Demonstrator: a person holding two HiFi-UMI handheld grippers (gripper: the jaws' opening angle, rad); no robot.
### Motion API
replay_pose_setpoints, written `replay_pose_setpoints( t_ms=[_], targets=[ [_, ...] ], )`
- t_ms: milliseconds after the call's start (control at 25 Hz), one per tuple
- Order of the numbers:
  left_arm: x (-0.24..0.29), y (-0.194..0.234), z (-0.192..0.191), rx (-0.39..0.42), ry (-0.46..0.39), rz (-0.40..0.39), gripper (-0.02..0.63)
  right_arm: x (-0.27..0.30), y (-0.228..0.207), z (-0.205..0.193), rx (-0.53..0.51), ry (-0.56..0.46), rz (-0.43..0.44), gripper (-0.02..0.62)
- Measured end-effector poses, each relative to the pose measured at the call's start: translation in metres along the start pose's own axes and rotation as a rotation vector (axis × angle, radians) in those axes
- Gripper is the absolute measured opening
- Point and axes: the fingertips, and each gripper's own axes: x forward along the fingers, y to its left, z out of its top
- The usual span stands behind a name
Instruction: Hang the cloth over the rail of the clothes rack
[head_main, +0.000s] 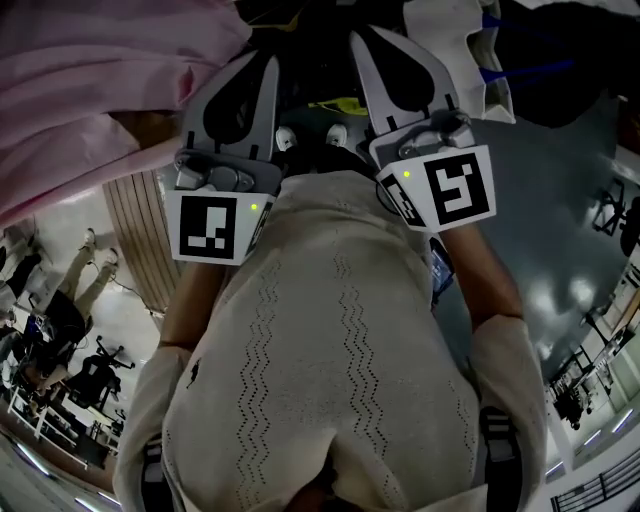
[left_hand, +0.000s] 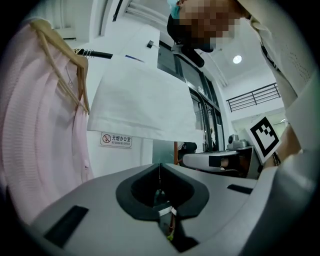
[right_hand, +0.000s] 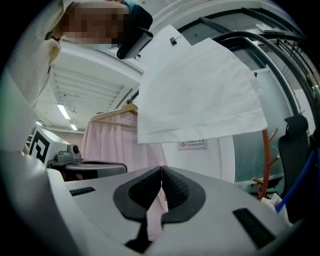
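The white cloth (left_hand: 142, 102) hangs draped over the black rail (left_hand: 97, 54) of the clothes rack, also seen high in the right gripper view (right_hand: 200, 97) and at the head view's top right (head_main: 450, 40). Both grippers are held close to the person's chest, apart from the cloth. My left gripper (head_main: 264, 62) is shut, its tips (left_hand: 160, 166) meeting with nothing between them. My right gripper (head_main: 366, 42) is shut too (right_hand: 161, 170); only a pink sliver shows in the hollow behind its tips.
A pink garment (left_hand: 35, 125) on a wooden hanger (left_hand: 65, 65) hangs left of the cloth (head_main: 90, 80). A person in a cream knit sweater (head_main: 340, 340) fills the head view. A reddish coat stand (right_hand: 265, 165) stands at right. A sign (left_hand: 116, 140) hangs on the white wall.
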Motion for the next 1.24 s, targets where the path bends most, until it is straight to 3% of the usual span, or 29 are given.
replay_pose_setpoints(
  t_ms=[720,1240],
  targets=[
    [0.001,-0.008,-0.009,-0.054,-0.003,0.02,0.014,-0.019,0.01,-0.016,0.014,0.032,-0.064,0.018],
    [-0.008,0.0,-0.013,-0.08,-0.008,0.049,0.014,-0.015,0.021,-0.025,0.01,0.062,-0.044,0.018]
  ],
)
